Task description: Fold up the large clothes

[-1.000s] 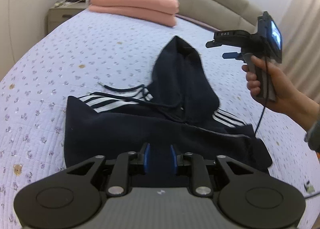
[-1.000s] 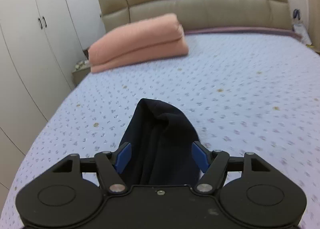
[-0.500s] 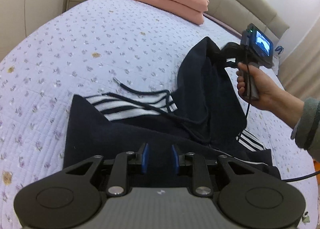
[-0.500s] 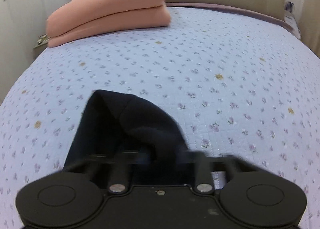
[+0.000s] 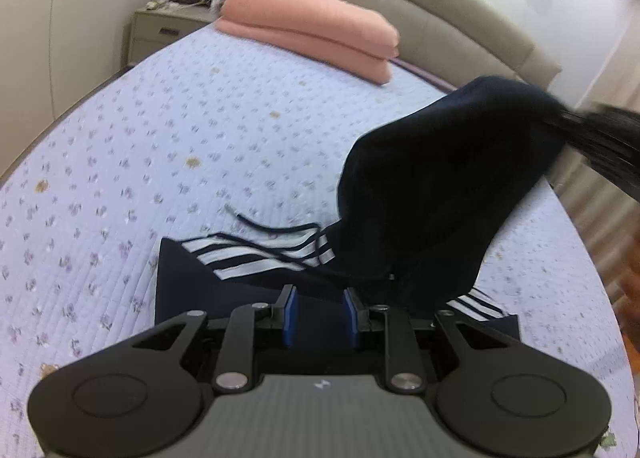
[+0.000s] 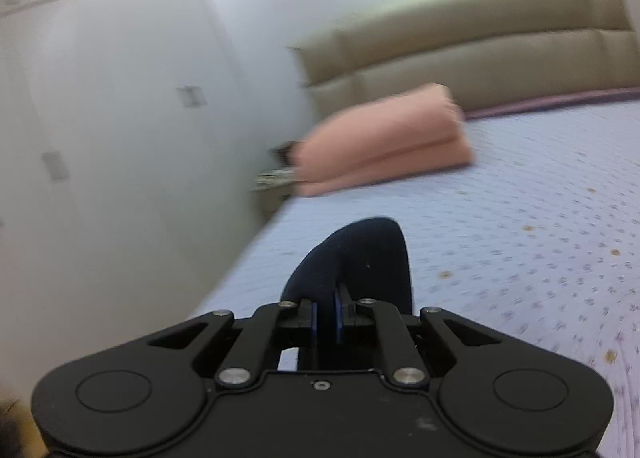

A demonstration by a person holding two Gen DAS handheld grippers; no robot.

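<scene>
Folding the hood (image 5: 436,177) of the dark hoodie (image 5: 248,294) lying on the bed (image 5: 160,129). Right gripper (image 6: 324,318) fingers pinched nearly closed on hood cloth, lifted; left gripper (image 5: 320,316) fingers part open, seemingly empty above the body. Next: laying the hood down flat over the back.
</scene>
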